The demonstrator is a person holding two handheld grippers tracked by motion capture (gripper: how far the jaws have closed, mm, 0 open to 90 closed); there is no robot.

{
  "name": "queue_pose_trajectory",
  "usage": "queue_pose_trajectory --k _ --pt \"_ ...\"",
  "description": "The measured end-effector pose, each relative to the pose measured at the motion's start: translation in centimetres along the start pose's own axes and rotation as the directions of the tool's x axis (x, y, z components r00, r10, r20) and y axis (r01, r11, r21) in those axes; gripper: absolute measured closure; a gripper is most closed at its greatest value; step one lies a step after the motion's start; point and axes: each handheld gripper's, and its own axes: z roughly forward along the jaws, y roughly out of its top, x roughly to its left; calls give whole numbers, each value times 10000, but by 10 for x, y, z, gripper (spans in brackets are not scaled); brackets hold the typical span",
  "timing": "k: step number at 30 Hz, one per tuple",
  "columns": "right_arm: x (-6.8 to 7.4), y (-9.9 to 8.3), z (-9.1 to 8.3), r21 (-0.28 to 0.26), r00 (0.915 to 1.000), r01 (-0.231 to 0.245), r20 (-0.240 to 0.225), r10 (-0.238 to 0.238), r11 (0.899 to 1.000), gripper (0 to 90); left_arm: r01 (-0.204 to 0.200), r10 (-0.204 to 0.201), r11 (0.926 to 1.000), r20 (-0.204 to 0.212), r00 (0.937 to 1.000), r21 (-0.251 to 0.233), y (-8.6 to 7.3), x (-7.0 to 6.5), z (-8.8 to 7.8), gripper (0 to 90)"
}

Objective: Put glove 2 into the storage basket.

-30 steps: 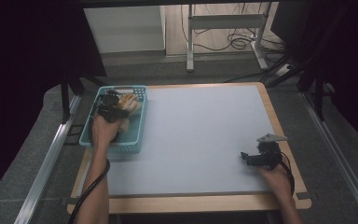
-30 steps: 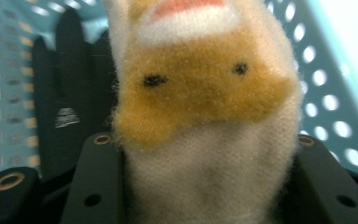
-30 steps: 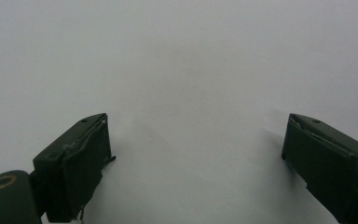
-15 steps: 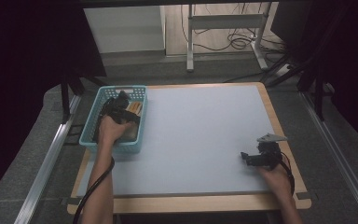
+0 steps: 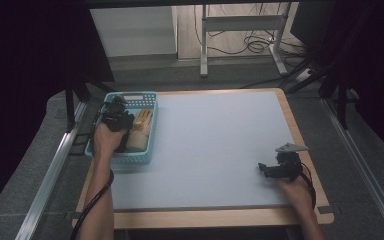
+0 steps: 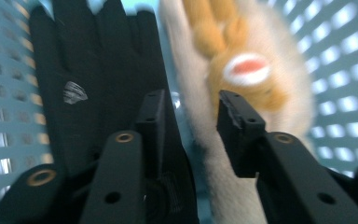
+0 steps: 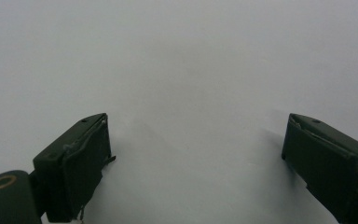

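Left gripper (image 6: pixel 186 135), jaws just narrowed with nothing pinched between them, is lowered into the basket (image 5: pixel 150 145), where the soft, light gloves (image 6: pixel 242 70) lie, best pinched mid-cuff.

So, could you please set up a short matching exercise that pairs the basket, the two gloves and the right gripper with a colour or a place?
Things:
1. basket
2. black glove
3. cream glove
4. right gripper

Descriptions:
A. over the bare grey mat, jaws wide apart
B. turquoise, at the table's left edge
C. has orange fingers and an orange-and-white patch
D. lies dark beside the pale glove in the basket

Pairs: 1-B, 2-D, 3-C, 4-A
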Motion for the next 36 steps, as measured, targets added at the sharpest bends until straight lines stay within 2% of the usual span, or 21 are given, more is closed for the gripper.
queue_pose_trajectory --k 2,5,6,7,9,11,13,15,18,22,28,30,33,36 --pt "0 0 0 -8 10000 11 -3 -11 10000 75 -43 43 9999 -11 10000 149 2 -5 10 695" --pt "0 0 0 0 10000 -4 -2 4 10000 75 2 1 10000 694 9976 -40 5 -10 13 716" --pt "0 0 0 1 10000 -4 -2 4 10000 75 4 -1 10000 705 9975 -34 6 -11 12 709" --pt "0 0 0 -2 10000 -2 -3 2 10000 75 -65 65 10000 444 9990 8 6 -12 11 686" --pt "0 0 0 -3 10000 2 0 -2 10000 75 -106 106 9998 13 9999 -161 5 -10 4 572" --pt "0 0 0 -2 10000 -3 -1 3 10000 75 132 -149 9974 -236 9996 -703 2 -7 -9 446" --pt "0 0 0 -1 10000 -3 0 3 10000 75 145 -191 9918 -348 9992 -1269 -2 -4 -22 360" --pt "0 0 0 1 10000 -4 1 4 10000 75 17 -75 9879 -365 9993 -1551 -6 -4 -32 282" --pt "0 0 0 -3 10000 9 3 -9 10000 75 -98 67 9814 -168 9998 -1919 -12 -4 -41 192" --pt "0 0 0 -5 10000 13 12 -13 10000 75 -63 178 9723 473 9987 -2336 -19 0 -45 137" --pt "0 0 0 -5 10000 11 13 -11 10000 75 -100 479 9574 1244 9911 -2885 -32 -2 -51 76" --pt "0 0 0 -1 10000 8 13 -8 10000 75 -271 737 9505 1399 9874 -3095 -36 -9 -55 63" --pt "0 0 0 10 10000 18 17 -18 10000 75 -573 1231 9380 1740 9770 -3419 -43 -22 -62 38" --pt "0 0 0 11 10000 19 20 -19 10000 75 -975 1722 9244 1754 9693 -3687 -48 -36 -68 20"
